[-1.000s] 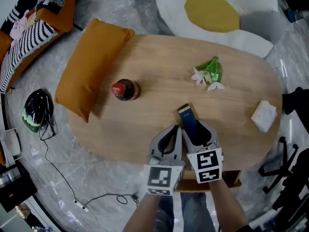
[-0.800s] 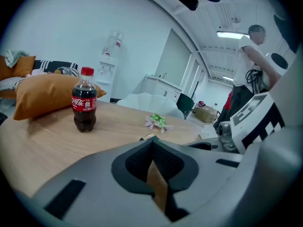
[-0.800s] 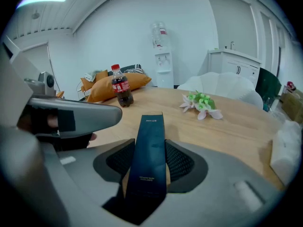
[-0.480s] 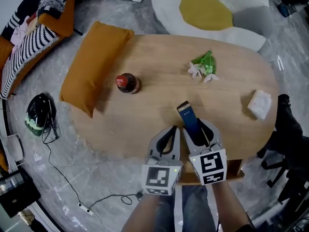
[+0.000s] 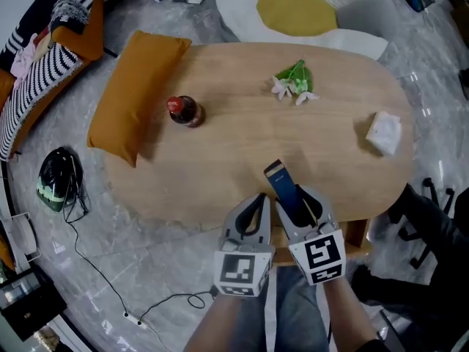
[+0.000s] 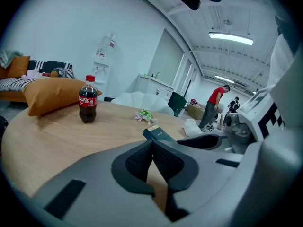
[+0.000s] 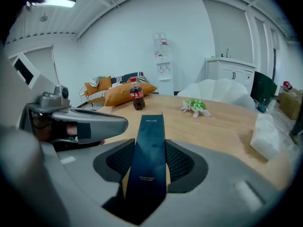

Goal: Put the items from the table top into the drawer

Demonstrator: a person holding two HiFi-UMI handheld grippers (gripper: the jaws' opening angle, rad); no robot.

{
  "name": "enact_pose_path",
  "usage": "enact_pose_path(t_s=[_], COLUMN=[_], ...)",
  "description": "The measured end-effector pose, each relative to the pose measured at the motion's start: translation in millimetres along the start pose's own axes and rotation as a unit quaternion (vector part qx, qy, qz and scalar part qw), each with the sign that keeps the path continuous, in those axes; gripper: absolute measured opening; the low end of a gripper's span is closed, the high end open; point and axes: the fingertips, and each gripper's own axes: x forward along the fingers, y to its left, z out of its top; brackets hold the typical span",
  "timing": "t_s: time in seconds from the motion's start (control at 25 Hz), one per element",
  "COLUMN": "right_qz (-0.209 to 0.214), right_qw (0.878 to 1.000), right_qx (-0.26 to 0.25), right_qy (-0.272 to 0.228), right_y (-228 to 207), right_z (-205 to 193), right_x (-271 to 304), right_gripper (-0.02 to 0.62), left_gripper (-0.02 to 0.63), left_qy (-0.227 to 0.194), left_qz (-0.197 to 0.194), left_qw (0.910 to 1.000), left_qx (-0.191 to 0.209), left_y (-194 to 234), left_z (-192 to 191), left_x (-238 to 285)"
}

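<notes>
My right gripper (image 5: 297, 202) is shut on a long dark blue box (image 5: 281, 185) that sticks out forward over the near edge of the wooden table (image 5: 242, 149). In the right gripper view the box (image 7: 151, 126) lies lengthwise between the two pads. Just to its left, my left gripper (image 5: 253, 205) is shut with nothing in it; its pads meet in the left gripper view (image 6: 152, 148). On the table stand a cola bottle (image 5: 183, 111), a small bunch of white flowers with green leaves (image 5: 294, 83) and a white packet (image 5: 384, 132).
An orange cushion (image 5: 135, 94) rests against the table's left end. A white and yellow seat (image 5: 300, 9) stands beyond the far edge. A helmet (image 5: 57, 178) and cables lie on the floor at left. A wooden part (image 5: 356, 235) shows under the near edge, right of my grippers.
Both grippers have drawn back towards the table's near edge and risen a little. The blue box stays in the right gripper. The left gripper stays shut and empty.
</notes>
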Motion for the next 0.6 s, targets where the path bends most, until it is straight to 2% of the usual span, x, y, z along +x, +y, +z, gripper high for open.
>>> enact_pose_path(t_s=[0.36, 0.6], right_qz=[-0.006, -0.009], right_qw=[1.0, 1.0], right_qx=[0.004, 0.007], right_qy=[0.0, 0.0], right_y=[3, 10], right_z=[-30, -44], right_x=[-35, -49], right_gripper=[0.195, 0.195], left_gripper=[0.011, 0.011], left_qy=[0.028, 0.031], left_qz=[-0.008, -0.033], left_qw=[0.9996, 0.9989], left_qx=[0.001, 0.014], left_y=[-17, -37], left_z=[-33, -41], left_x=[-22, -28])
